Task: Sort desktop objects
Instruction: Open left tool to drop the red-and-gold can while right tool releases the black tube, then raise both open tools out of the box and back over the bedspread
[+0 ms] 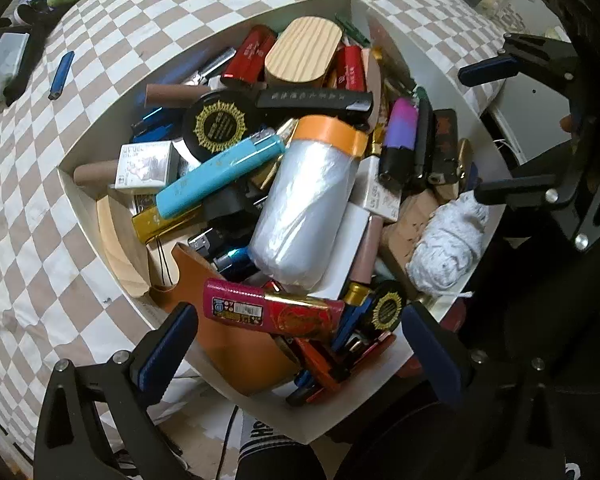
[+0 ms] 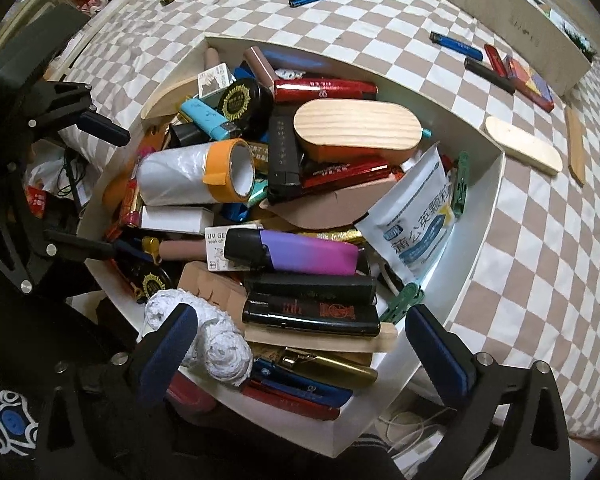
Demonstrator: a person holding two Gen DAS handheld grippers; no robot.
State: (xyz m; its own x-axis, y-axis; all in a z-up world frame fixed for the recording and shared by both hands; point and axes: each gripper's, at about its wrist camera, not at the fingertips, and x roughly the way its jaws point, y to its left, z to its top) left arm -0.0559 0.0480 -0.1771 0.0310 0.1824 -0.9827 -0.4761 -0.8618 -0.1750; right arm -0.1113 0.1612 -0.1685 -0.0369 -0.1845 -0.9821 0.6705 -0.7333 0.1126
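Tongs on both sides hang wide open and hold nothing: left tongs (image 1: 300, 344), right tongs (image 2: 300, 344). Right under them sits the white box (image 1: 332, 412), piled full of lighters, so things stay together. More lighters (image 2: 456, 45) lie beyond, on the checked tabletop (image 2: 540, 240).

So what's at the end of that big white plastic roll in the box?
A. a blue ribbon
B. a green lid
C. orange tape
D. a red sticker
C: the white plastic roll lying on top of the pile in the white box has a band of orange tape wrapped around its open end, seen in both views.
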